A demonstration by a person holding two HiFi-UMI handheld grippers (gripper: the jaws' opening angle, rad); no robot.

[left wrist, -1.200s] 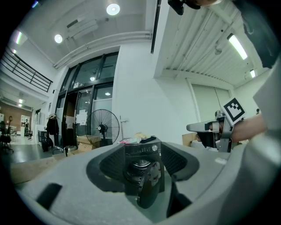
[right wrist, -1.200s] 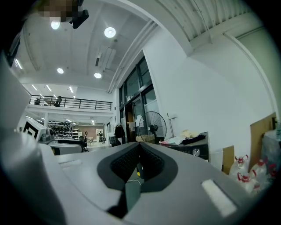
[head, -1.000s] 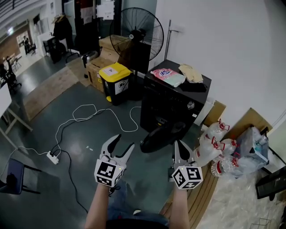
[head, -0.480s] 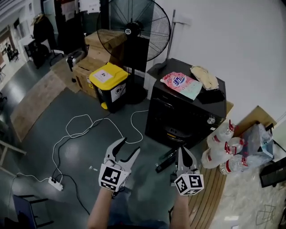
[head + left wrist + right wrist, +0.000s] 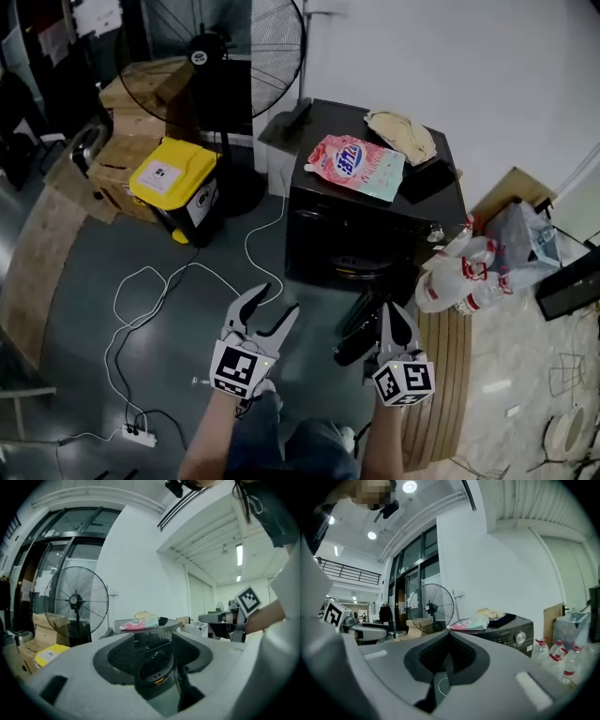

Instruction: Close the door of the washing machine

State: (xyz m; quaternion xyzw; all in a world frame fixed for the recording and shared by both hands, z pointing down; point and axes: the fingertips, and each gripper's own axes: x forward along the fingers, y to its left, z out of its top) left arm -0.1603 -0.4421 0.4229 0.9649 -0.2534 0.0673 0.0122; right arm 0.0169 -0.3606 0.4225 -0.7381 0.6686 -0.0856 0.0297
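Black front-loading washing machine (image 5: 323, 230), round dark door (image 5: 356, 336) swung open just beside the empty, pinched-together right gripper (image 5: 394, 317); the empty left gripper (image 5: 269, 309), jaws wide, alone views the drum mouth (image 5: 154, 665) head-on

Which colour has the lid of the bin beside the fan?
The lid is yellow; head view shows it best.

**What your views leave out**

In your head view the washing machine (image 5: 366, 239) front is steeply foreshortened, so its drum opening is hidden. The door (image 5: 359, 330) is a dark shape without detail, its near end behind your right gripper (image 5: 390, 311). The top edge crops the fan (image 5: 234, 42).
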